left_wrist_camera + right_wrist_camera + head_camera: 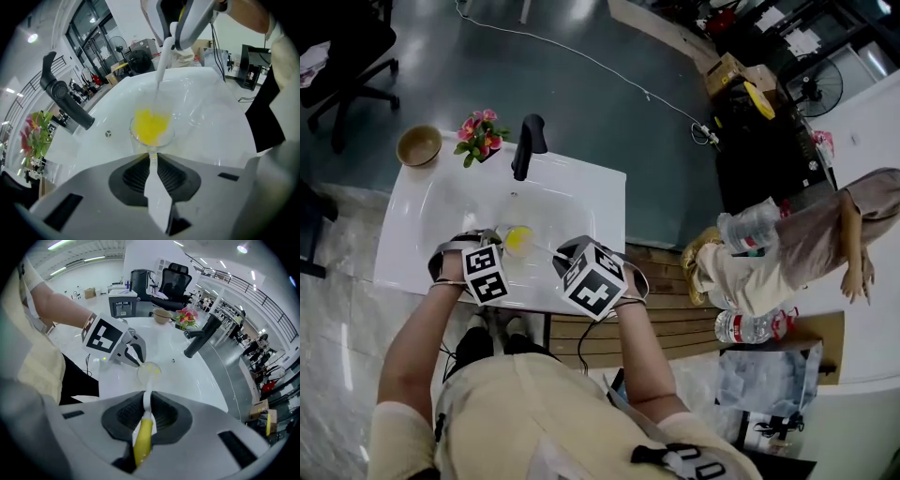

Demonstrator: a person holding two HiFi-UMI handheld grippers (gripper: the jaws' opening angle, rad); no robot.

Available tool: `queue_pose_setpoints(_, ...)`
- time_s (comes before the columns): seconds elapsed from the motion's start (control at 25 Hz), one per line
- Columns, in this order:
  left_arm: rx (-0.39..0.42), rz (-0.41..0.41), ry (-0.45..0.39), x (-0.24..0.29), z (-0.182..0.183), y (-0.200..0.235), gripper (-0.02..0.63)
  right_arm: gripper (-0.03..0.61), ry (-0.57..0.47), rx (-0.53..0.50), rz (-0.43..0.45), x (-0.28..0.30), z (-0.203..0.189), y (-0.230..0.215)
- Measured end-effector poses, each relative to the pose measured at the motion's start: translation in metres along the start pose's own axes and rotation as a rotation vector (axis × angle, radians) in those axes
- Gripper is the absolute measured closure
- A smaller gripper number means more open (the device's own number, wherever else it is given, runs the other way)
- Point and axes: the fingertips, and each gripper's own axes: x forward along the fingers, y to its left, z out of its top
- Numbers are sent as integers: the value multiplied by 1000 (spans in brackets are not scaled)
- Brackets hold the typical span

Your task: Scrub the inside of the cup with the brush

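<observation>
Cup (151,133), clear, sits in white sink (581,202) basin near black faucet (528,145). L gripper (151,157) pinches its handle. R gripper (146,401) clamped on brush (142,446) w/ yellow bristles inside cup.

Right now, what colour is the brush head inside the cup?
Yellow. The brush head shows best in the left gripper view.

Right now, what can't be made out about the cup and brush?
Left gripper view: cup base, behind the left gripper body; brush bristles only a yellow blur.
Head view: how both jaws stand, behind the marker cubes.
Right gripper view: cup's inside, too small.
</observation>
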Motion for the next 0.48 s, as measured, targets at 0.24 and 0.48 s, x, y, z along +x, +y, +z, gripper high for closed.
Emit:
queue_pose_setpoints(0.24, -12, -4, 0, 1, -1, 1, 555, 529, -28, 45, -6, -12, -7, -5)
queue_pose_setpoints(0.48, -19, -15, 1, 1, 0, 1, 555, 529, -40, 57, -12, -6, -4, -6)
